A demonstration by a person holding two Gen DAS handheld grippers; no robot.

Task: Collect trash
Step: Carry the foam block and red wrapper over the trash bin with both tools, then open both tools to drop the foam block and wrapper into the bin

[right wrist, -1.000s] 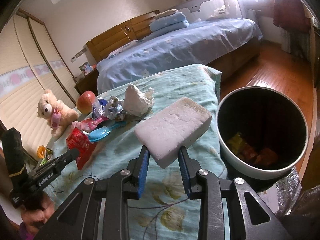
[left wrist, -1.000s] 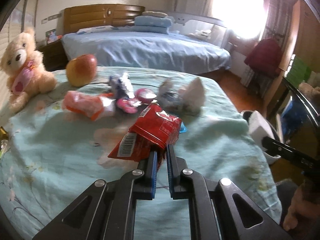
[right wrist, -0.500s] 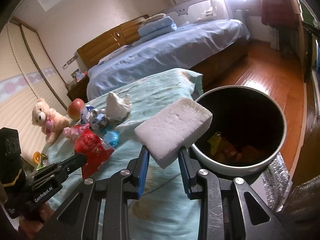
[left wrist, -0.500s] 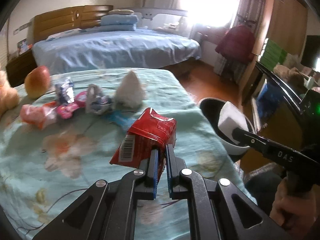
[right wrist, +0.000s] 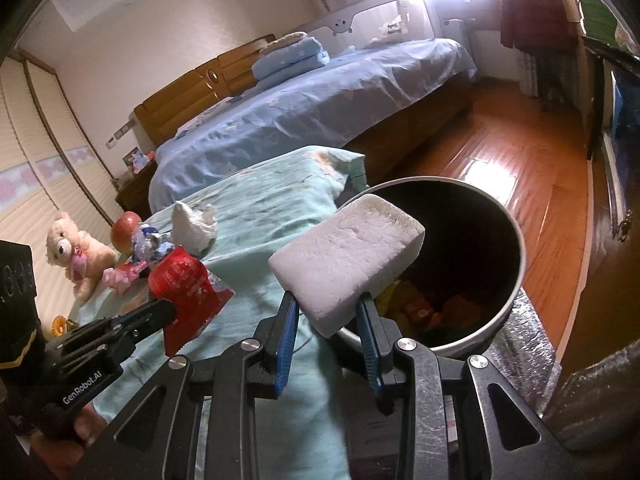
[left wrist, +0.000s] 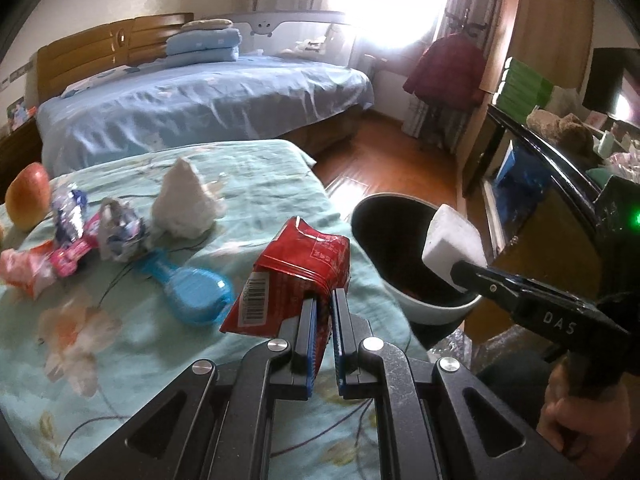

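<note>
The right gripper clamps a white foam block above the bin; it needs only to release. The left gripper pinches a red wrapper over the table's edge, beside the bin, next to go in.

The letters "DAS" stand in pale print on the black body of the right gripper, at the right in the left wrist view, just ahead of the hand that holds it. "GenRobot.AI" runs in white along the black body of the left gripper, near the lower left in the right wrist view. The red snack packet held between the left gripper's blue pads carries a white barcode label on its near left corner; the digits beneath the bars are too small to read. Pale print on the packet's red face is also illegible.
</note>
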